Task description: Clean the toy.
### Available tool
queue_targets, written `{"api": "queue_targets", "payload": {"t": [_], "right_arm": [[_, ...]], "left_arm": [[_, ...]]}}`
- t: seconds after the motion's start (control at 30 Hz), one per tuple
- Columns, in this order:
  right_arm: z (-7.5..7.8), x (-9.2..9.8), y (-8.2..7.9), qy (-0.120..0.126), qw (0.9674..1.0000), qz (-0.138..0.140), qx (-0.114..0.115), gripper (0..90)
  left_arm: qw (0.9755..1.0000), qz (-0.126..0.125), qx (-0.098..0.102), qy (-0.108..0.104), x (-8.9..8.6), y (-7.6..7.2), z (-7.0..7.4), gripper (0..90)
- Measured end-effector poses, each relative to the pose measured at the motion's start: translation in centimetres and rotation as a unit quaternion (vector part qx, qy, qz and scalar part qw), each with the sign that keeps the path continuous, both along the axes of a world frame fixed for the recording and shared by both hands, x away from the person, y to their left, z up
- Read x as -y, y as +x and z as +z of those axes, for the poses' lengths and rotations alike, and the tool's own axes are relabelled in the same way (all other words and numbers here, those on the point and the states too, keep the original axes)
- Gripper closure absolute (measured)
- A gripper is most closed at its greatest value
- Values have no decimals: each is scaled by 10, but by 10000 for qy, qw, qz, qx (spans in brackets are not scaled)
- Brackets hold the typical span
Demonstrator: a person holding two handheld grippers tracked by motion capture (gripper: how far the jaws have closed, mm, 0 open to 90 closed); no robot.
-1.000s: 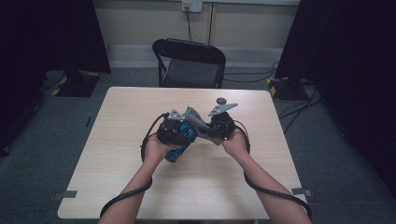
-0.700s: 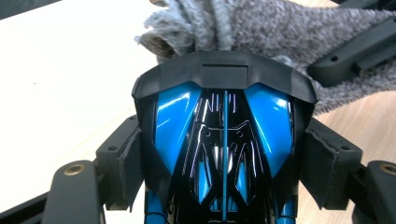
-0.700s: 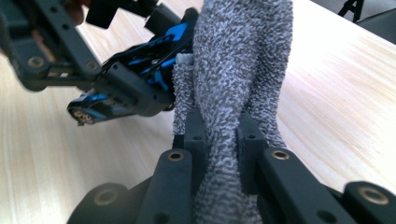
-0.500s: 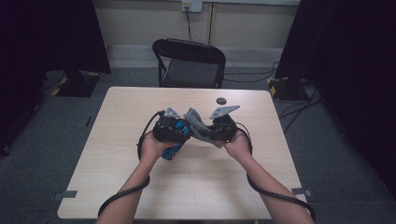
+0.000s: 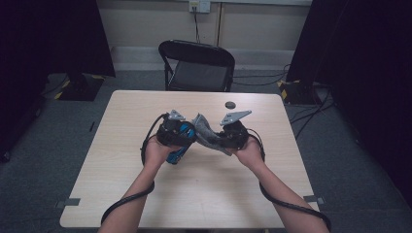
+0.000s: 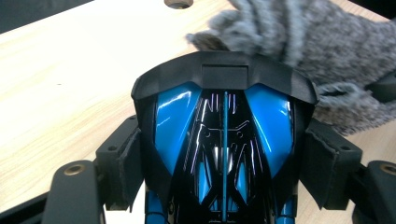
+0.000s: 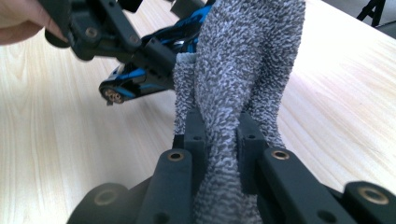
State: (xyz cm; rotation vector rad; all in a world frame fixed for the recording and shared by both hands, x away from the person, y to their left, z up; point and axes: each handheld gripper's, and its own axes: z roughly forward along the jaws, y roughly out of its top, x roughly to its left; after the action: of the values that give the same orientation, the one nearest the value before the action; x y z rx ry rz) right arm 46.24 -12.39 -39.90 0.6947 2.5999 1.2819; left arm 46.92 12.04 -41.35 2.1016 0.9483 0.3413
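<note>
While left gripper (image 6: 224, 163) clamps blue-black toy car (image 6: 224, 140), right gripper (image 7: 223, 140) pinches grey cloth (image 7: 243, 70) above table (image 5: 121, 145).

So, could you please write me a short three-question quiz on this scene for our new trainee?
1. True or false: the right gripper is shut on the grey cloth.
2. What does the left gripper hold? A) a blue and black tool B) a white mug C) a wooden spoon
3. What small thing lies on the table beyond both grippers, toward the chair?

Key:
1. True; its pads press on the cloth from both sides.
2. A; the jaws clamp its sides.
3. A small dark round object; what it is cannot be told.
</note>
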Motion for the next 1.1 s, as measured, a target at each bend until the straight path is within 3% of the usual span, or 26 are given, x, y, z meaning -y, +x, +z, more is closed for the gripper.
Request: {"api": "queue_targets", "payload": {"t": [0.57, 0.83, 1.1], "right_arm": [[-14, 26, -5, 0, 9997, -7, -228, 790], [-5, 51, 9, 103, 9982, -555, -198, 791], [3, 55, 32, 79, 9944, -1040, -186, 791]], "left_arm": [[9997, 188, 93, -130, -13, 4, 8, 255], [9997, 57, 133, -175, -10, -2, 12, 256], [9995, -128, 153, -246, -1, -9, 15, 256]]}}
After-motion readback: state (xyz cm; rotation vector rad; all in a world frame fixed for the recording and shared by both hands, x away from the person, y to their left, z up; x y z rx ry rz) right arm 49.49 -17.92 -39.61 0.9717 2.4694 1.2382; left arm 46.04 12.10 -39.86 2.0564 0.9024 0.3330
